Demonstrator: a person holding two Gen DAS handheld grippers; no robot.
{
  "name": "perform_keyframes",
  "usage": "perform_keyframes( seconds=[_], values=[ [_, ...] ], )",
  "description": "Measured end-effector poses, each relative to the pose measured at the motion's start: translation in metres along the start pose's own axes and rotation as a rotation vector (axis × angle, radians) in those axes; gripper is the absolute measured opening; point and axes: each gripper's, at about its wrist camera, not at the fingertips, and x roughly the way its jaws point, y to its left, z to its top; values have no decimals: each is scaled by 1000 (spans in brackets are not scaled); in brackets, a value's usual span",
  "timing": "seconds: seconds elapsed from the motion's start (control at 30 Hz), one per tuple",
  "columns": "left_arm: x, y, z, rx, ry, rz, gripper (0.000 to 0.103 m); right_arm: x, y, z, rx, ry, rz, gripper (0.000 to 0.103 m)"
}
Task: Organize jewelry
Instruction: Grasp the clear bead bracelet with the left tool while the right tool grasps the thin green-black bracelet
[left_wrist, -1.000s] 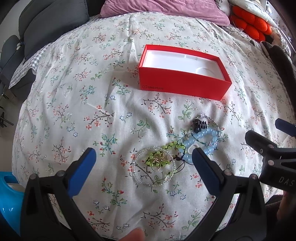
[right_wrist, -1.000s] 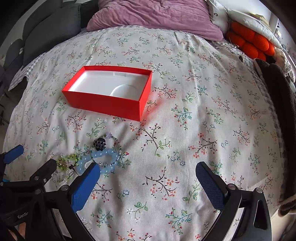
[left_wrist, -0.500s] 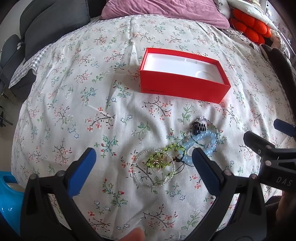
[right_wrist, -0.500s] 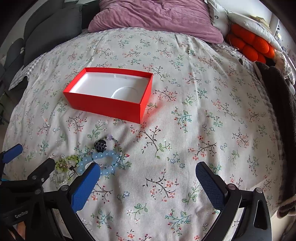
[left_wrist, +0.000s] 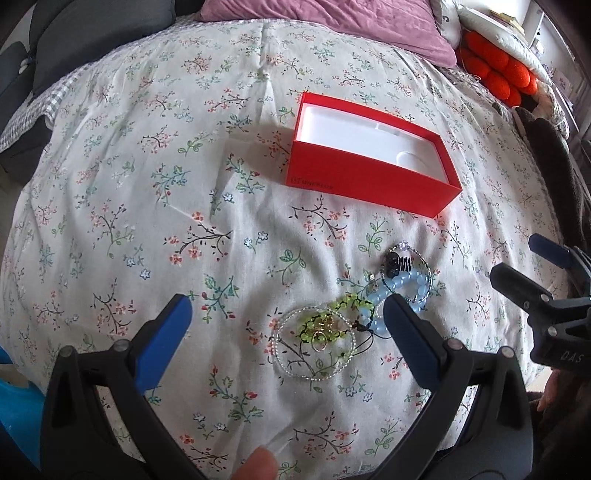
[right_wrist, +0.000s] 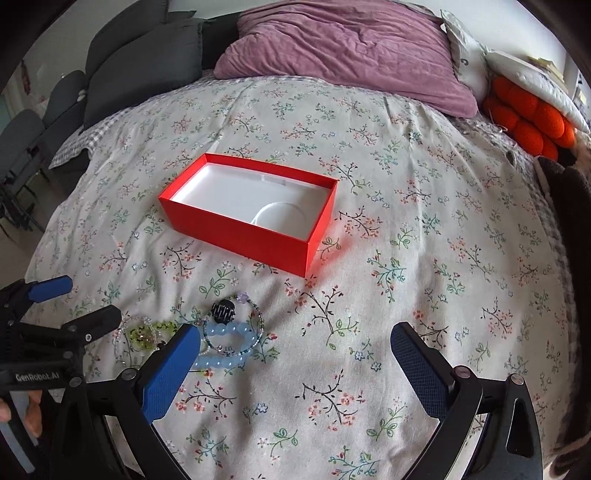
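An open red box (left_wrist: 373, 166) with an empty white inside lies on the floral bedspread; it also shows in the right wrist view (right_wrist: 251, 218). A pile of jewelry lies in front of it: a green bead bracelet (left_wrist: 332, 321) inside a clear bead ring, a pale blue bead bracelet (left_wrist: 399, 291) and a black clip (left_wrist: 397, 264). The same pile shows in the right wrist view (right_wrist: 225, 336). My left gripper (left_wrist: 286, 332) is open, just short of the green bracelet. My right gripper (right_wrist: 295, 354) is open and empty, to the right of the pile.
A purple pillow (right_wrist: 343, 51) lies at the head of the bed. Orange plush (right_wrist: 532, 122) and dark cloth (right_wrist: 569, 236) sit at the right edge. Dark grey cushions (right_wrist: 140, 62) are at the back left. A blue object (left_wrist: 11, 417) shows at the lower left.
Both grippers have pulled back and up a little; the box and the jewelry pile sit lower in both views. Nothing was grasped and the jaws stay open.
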Motion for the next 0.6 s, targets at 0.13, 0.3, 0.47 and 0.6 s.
perform_keyframes(
  seconds=[0.13,0.3,0.47,0.6],
  values=[
    [6,13,10,8,21,-38,103,10,-10,10,30,84,62,103],
    [15,22,10,11,74,-112,94,16,-12,13,43,123,120,103],
    [27,26,0,28,136,-186,62,29,-7,9,36,156,151,91],
    [35,29,-5,34,178,-234,42,47,-13,6,84,192,195,71]
  ],
)
